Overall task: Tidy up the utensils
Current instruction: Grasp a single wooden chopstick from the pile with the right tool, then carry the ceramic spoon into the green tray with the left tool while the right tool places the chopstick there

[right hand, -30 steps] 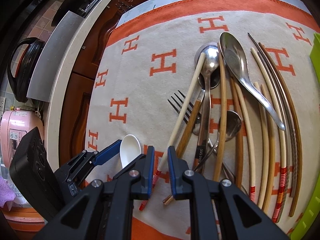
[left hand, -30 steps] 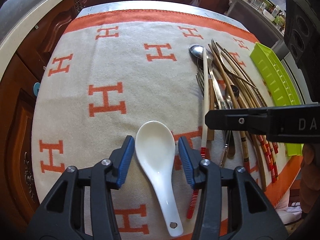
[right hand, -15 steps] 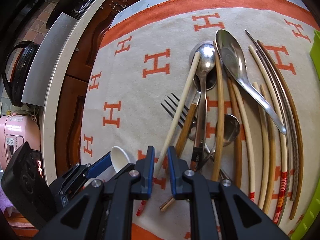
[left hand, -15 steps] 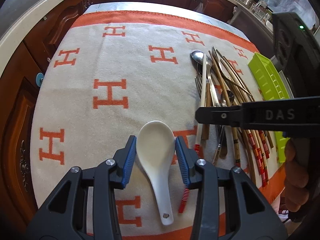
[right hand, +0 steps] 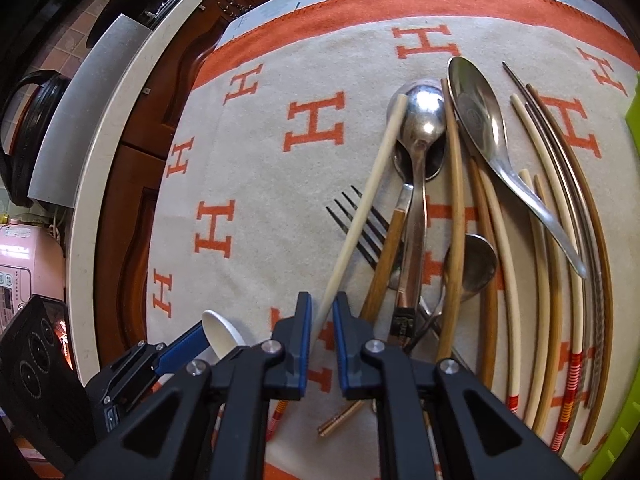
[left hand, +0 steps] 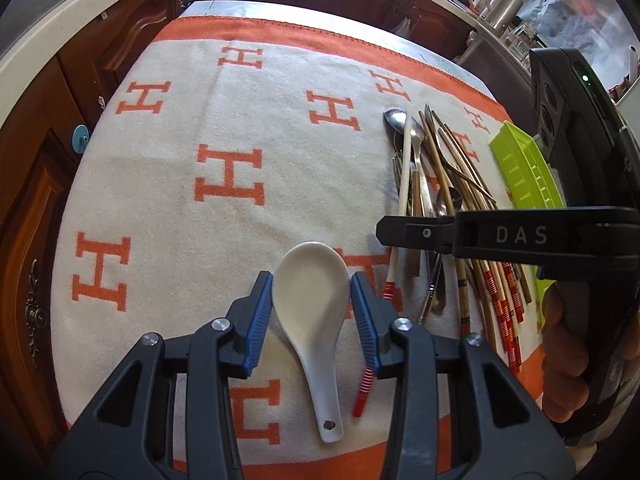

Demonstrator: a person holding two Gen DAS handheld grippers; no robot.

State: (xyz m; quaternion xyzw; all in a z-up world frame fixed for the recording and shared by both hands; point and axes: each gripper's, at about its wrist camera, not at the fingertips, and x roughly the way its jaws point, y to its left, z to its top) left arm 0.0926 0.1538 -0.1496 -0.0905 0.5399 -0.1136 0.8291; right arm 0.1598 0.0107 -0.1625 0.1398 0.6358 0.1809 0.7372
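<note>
My right gripper (right hand: 321, 320) has narrowed since the last frame and is closing around the cream chopstick (right hand: 372, 184), lower centre, pads not yet pressing; my left gripper (left hand: 311, 304) clamps the white spoon (left hand: 314, 300) bowl, bottom centre, over the blanket (left hand: 180, 200).

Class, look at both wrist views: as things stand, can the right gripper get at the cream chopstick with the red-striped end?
Probably yes: the cream chopstick lies topmost, already between the right gripper's closing fingers, nothing covering it.

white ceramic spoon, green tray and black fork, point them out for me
white ceramic spoon (left hand: 310, 288), left wrist view, on its bowl
green tray (left hand: 524, 168), left wrist view, on its slotted floor
black fork (right hand: 352, 210), right wrist view, on its tines
</note>
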